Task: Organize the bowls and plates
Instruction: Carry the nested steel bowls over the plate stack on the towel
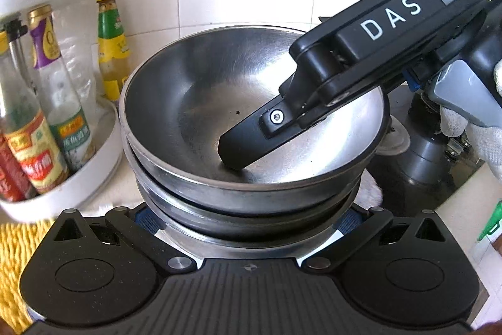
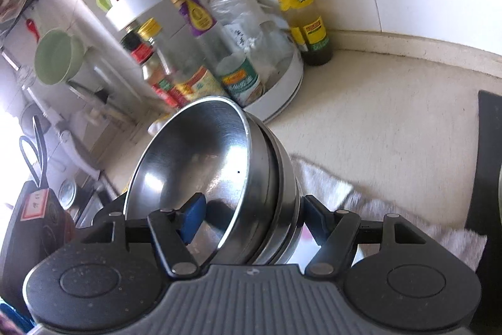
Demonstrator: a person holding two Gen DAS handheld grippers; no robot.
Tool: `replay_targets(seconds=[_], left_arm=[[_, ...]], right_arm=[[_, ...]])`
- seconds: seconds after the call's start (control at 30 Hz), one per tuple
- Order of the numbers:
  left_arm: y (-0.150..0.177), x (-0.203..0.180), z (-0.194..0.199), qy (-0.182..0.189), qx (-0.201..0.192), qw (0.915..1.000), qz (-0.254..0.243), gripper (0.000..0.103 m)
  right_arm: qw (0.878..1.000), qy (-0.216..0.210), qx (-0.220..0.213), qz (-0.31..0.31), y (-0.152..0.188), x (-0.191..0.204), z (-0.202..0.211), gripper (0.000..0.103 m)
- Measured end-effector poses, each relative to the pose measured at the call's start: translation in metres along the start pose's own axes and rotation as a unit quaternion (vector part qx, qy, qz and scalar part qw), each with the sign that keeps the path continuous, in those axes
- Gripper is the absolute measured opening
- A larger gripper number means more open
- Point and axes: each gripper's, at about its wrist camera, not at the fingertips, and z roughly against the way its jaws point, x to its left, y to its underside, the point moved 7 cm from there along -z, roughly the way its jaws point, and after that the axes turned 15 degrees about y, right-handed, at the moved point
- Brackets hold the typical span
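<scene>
Right claw (image 2: 248,218) clamped across stacked steel bowls' (image 2: 219,165) rim; left claw (image 1: 248,222) likewise.

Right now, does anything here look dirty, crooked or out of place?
Mostly tidy. The top bowl sits slightly askew in the stack, its rim tilted against the bowls beneath, and a small dark speck lies inside it. The right tool grips its wall.

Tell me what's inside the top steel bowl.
One finger of the right gripper reaches inside the top steel bowl; otherwise only a dark speck. The floor beneath that finger is hidden.
</scene>
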Motion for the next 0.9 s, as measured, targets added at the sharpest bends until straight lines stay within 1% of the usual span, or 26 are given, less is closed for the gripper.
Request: replay_targets(seconds=[0.2, 0.37, 0.53, 0.63, 0.9], left_arm=[[0.023, -0.021, 0.004, -0.008, 0.018, 0.9998, 0.011, 0.103], [0.035, -0.027, 0.007, -0.015, 0.025, 0.9994, 0.018, 0.103], [0.049, -0.032, 0.003, -0.021, 0.032, 0.9989, 0.026, 0.103], [0.055, -0.028, -0.004, -0.022, 0.036, 0.9985, 0.035, 0.103], [0.068, -0.019, -0.018, -0.024, 0.055, 0.9973, 0.041, 0.103]], right_arm=[[1.000, -0.003, 0.019, -0.005, 0.033, -0.001, 0.005, 0.088], [0.999, -0.013, 0.027, -0.014, 0.052, -0.001, 0.004, 0.088], [0.999, -0.009, 0.032, -0.019, 0.061, -0.002, -0.005, 0.088], [0.999, -0.006, 0.037, -0.026, 0.066, -0.005, -0.014, 0.088], [0.998, 0.001, 0.049, -0.030, 0.074, -0.010, -0.031, 0.088]])
